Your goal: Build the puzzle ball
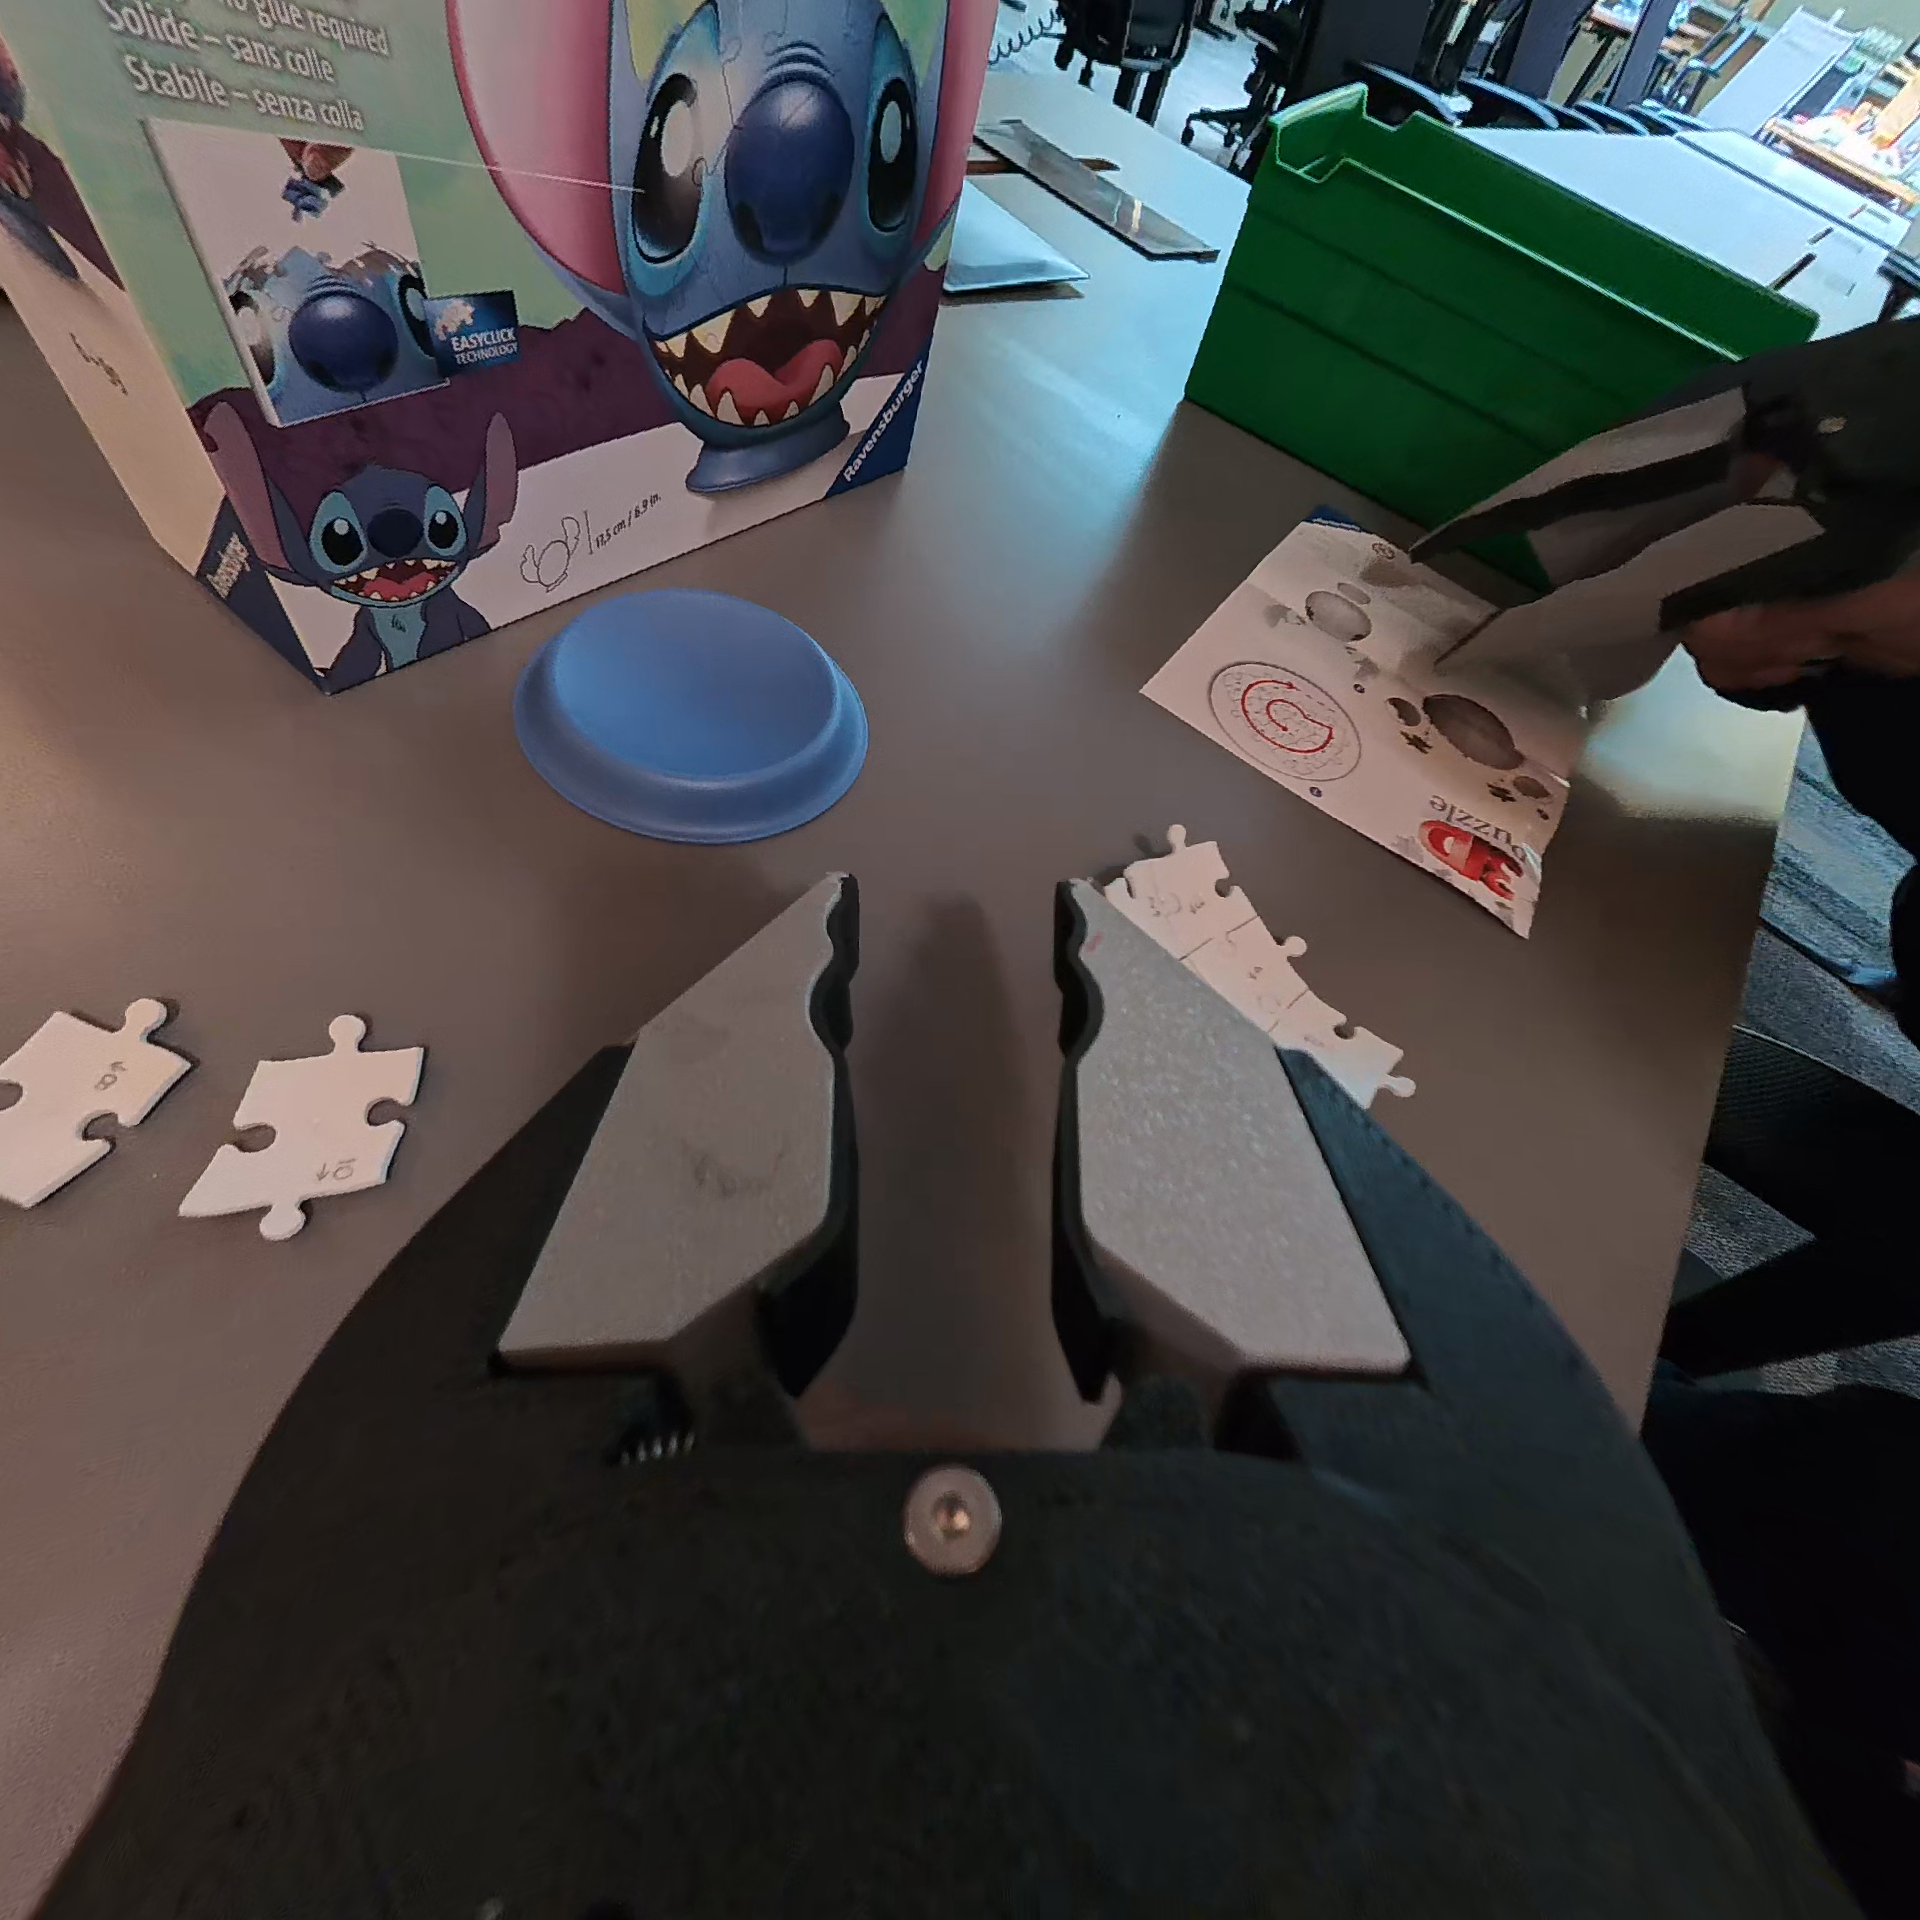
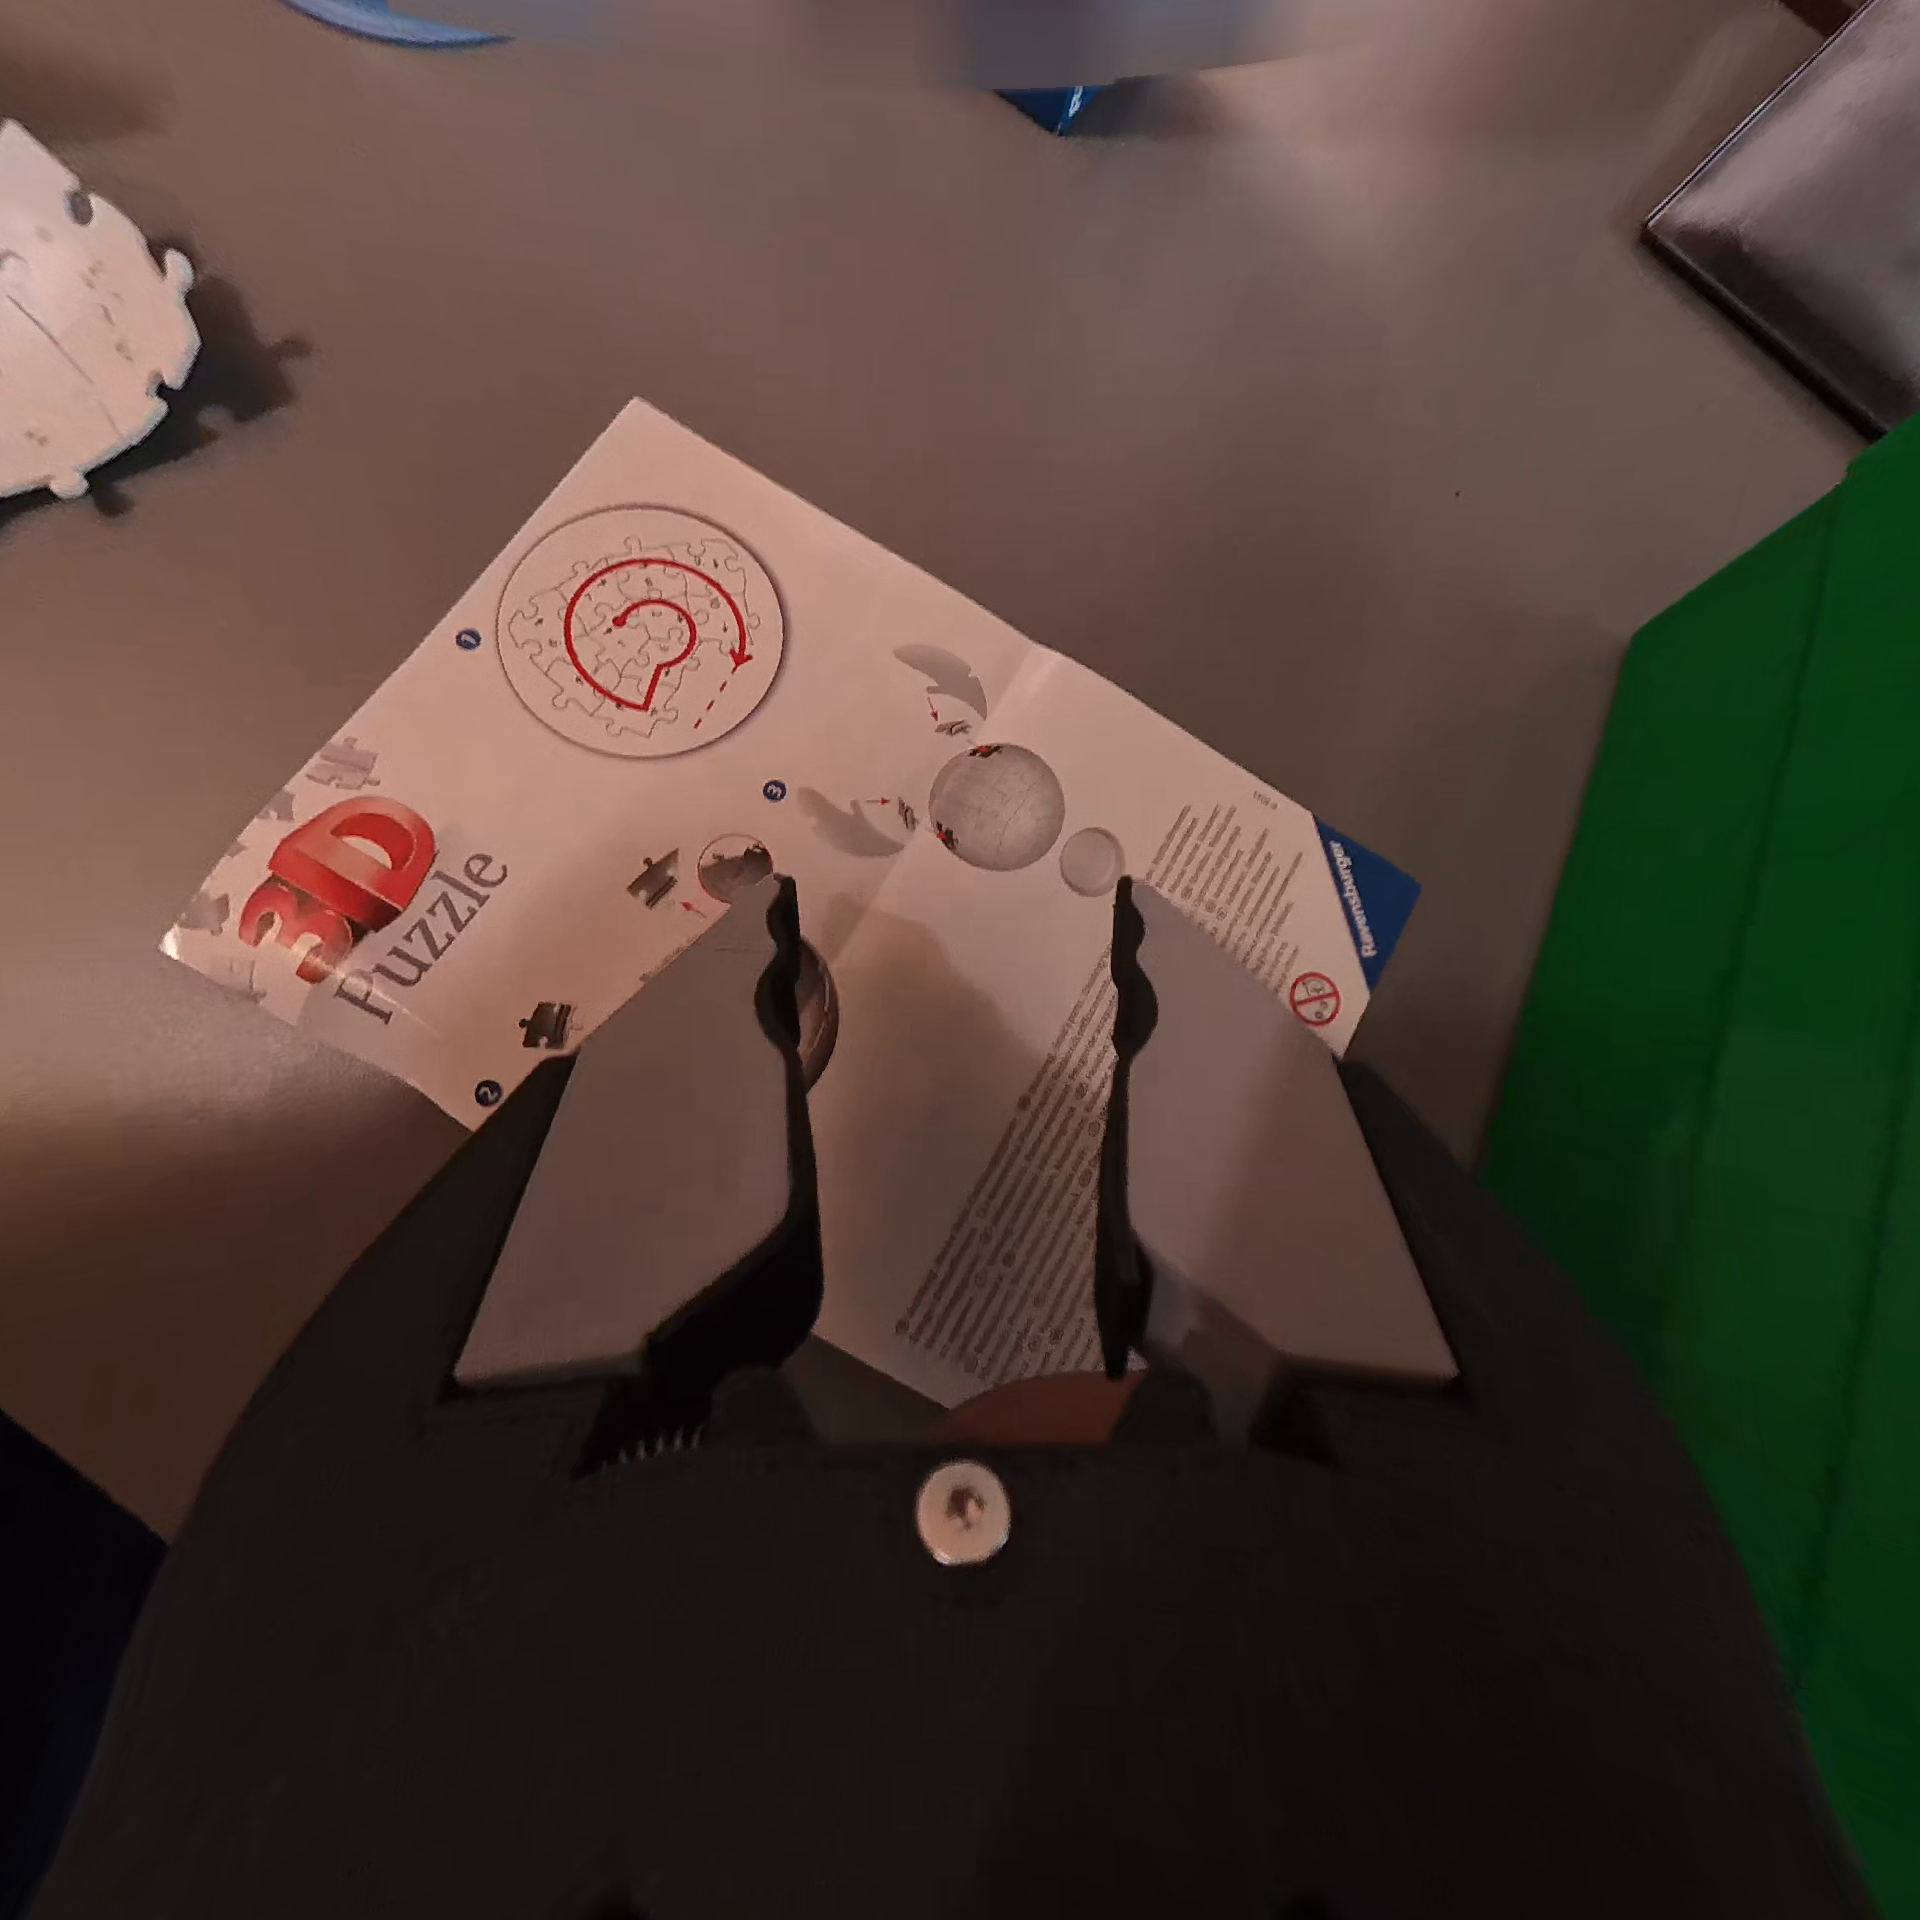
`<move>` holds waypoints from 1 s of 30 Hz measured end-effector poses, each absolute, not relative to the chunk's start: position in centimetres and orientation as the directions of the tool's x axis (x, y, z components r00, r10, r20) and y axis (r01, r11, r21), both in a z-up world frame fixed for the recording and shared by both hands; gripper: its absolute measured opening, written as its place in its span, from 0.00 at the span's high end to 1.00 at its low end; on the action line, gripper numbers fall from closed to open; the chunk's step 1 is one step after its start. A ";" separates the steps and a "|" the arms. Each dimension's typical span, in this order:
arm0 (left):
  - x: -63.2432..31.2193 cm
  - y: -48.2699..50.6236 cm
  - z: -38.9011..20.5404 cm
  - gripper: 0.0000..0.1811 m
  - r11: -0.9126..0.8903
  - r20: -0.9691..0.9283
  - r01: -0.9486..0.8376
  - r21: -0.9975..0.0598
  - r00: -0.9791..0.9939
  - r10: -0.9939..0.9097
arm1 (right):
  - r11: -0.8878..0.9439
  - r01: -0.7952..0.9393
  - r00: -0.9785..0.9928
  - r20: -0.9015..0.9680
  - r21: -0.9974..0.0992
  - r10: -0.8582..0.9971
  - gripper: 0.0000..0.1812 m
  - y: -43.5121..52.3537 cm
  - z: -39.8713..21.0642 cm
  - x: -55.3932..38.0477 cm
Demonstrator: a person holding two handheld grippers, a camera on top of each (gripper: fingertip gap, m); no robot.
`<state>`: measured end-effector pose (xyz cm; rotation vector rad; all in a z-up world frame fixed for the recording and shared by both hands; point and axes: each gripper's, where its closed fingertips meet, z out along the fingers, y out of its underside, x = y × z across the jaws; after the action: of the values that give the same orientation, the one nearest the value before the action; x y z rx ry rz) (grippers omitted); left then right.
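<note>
While both jaws gape, instruction sheet [image 2: 831, 790] nears table edge [image 1: 1756, 935].

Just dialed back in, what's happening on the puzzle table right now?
Neither gripper holds anything. The left gripper is open above the grey table, with a joined strip of white puzzle pieces beside its right finger and two loose pieces off to its left. The right gripper is open over the instruction sheet, next to the green bin. The blue stand sits bare in front of the puzzle box; the ball is barely started.
</note>
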<state>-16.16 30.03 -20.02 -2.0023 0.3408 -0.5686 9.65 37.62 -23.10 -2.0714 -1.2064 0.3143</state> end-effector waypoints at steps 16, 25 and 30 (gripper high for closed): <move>-16.0 29.9 -20.1 0.80 -0.478 0.253 -0.002 -0.879 0.846 -0.469 | -0.199 0.738 0.328 0.085 -0.644 0.941 0.79 37.6 -24.7 8.3; -16.0 29.9 -20.1 0.80 -0.482 0.258 -0.001 -0.876 0.844 -0.471 | -0.107 0.778 0.187 0.066 -0.620 0.980 0.85 37.0 -24.8 7.9; -16.0 29.9 -20.1 0.80 -0.482 0.257 -0.002 -0.876 0.844 -0.471 | -0.054 0.819 0.142 0.111 -0.571 0.984 0.86 36.7 -24.7 8.1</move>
<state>-16.02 29.94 -20.14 -2.0092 0.3473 -0.5830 8.15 36.70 -24.70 -1.9173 -1.7204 0.4241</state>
